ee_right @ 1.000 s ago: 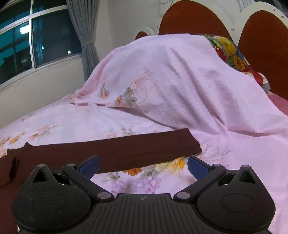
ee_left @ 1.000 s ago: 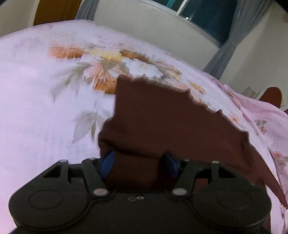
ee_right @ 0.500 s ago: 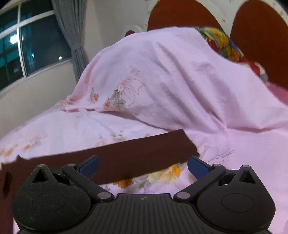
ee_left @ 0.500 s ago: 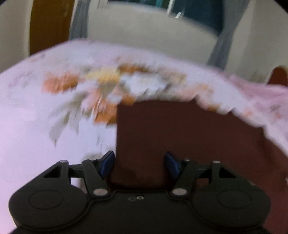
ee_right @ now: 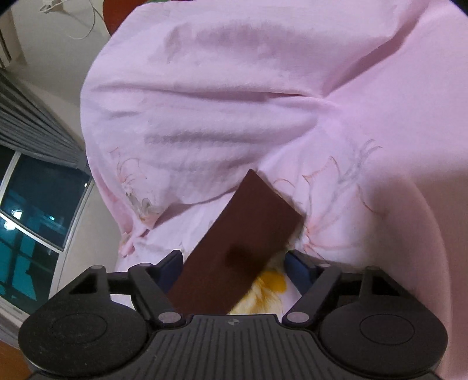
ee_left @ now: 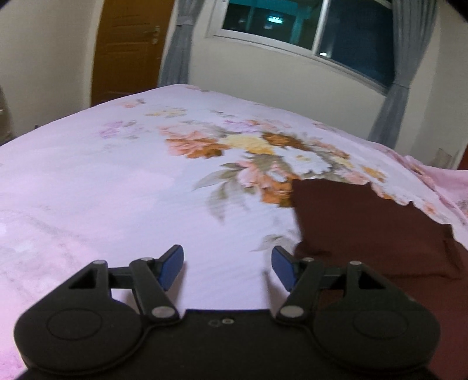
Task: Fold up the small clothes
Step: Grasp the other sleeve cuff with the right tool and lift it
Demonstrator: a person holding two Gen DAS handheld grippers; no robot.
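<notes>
A dark maroon garment [ee_left: 371, 228] lies on the pink floral bedsheet [ee_left: 117, 187], folded over at the right of the left wrist view. My left gripper [ee_left: 227, 267] is open and empty over bare sheet, just left of the garment's edge. In the right wrist view a long strip of the same garment [ee_right: 242, 242] runs diagonally between the fingers of my right gripper [ee_right: 234, 270]. The jaws stand wide apart, one on each side of the strip, not closed on it.
A heap covered by the pink sheet [ee_right: 219, 102] rises right behind the strip. A wall with a window [ee_left: 307, 26], grey curtains [ee_left: 403, 73] and a brown door [ee_left: 125, 49] lie beyond the bed's far edge.
My left gripper let go of the maroon garment, opened wide and moved left off it. My right gripper rolled and moved in so the strip now lies between its open fingers.
</notes>
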